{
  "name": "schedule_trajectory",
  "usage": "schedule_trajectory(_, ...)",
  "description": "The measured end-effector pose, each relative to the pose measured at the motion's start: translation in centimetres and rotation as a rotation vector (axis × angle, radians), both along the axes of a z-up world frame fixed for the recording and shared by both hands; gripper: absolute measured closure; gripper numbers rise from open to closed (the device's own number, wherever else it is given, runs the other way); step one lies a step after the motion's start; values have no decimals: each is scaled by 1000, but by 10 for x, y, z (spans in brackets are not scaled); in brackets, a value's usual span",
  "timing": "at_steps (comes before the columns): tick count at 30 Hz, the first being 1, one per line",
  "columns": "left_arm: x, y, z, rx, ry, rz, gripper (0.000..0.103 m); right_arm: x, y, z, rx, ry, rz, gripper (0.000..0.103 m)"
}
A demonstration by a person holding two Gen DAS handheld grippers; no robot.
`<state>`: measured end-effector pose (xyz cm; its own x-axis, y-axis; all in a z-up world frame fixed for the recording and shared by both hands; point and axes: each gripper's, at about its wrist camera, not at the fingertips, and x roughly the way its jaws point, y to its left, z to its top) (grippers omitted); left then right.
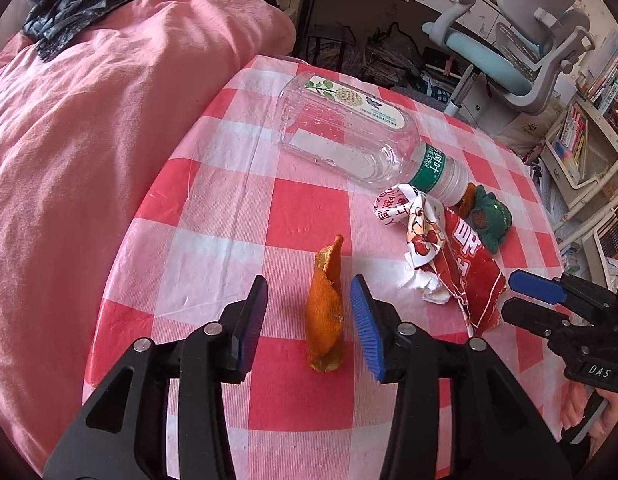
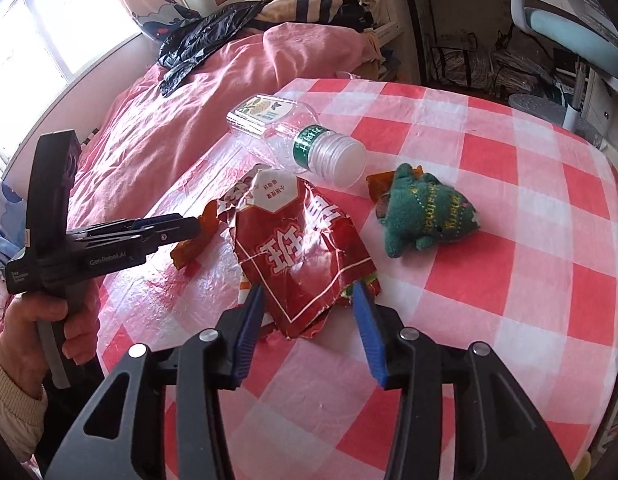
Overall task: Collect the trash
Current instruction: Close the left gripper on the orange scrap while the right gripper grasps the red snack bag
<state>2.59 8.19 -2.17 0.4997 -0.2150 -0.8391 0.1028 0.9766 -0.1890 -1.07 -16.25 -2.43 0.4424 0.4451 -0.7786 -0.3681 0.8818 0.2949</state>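
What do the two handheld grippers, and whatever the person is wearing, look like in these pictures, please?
Both are matte black plastic tools with blue ribbed pads on the fingers and round silver pivot pins. The left gripper carries white "GenRobot.AI" lettering on its side and a grey trigger lever under a pistol-style handle. The right gripper shows a small "DAS" label. A cream ribbed knit cuff covers the left wrist. No cables are visible.

Daylight floods in from the overexposed window (image 2: 53,20) at the far left of the right wrist view. The glossy red-and-white checked plastic tablecloth (image 2: 489,264) shows glare patches at its left. Both views are sharp centrally, strongly curved and dark-vignetted toward the corners; shadows are soft.
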Motion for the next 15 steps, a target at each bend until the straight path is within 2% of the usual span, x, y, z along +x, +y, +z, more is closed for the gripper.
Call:
schedule_trajectory(2, 4, -3, -3, 0, 13, -7, 61, 7, 3, -3, 1, -2, -10, 55)
schedule_trajectory(7, 9, -18, -7, 72, 15, -49, 61, 19, 10, -13, -19, -1, -17, 50)
schedule_trajectory(8, 8, -19, -7, 74, 11, -57, 67, 19, 12, -15, -22, -1, -9, 50)
schedule_trajectory(9, 8, -20, -7, 70, 13, -64, 73, 18, 14, -15, -27, -9, 1, 55)
schedule_trajectory(10, 8, -20, -7, 64, 15, -69, 82, 16, 14, -15, -32, -1, 16, 78)
schedule_trajectory(11, 7, -20, -7, 62, 16, -72, 84, 15, 15, -15, -30, 10, 30, 85)
schedule_trajectory(13, 5, -20, -6, 63, 8, -74, 84, 7, 12, -13, -35, 12, 50, 92)
schedule_trajectory(15, 2, -18, -6, 62, 8, -76, 85, -4, 10, -11, -56, 16, 69, 95)
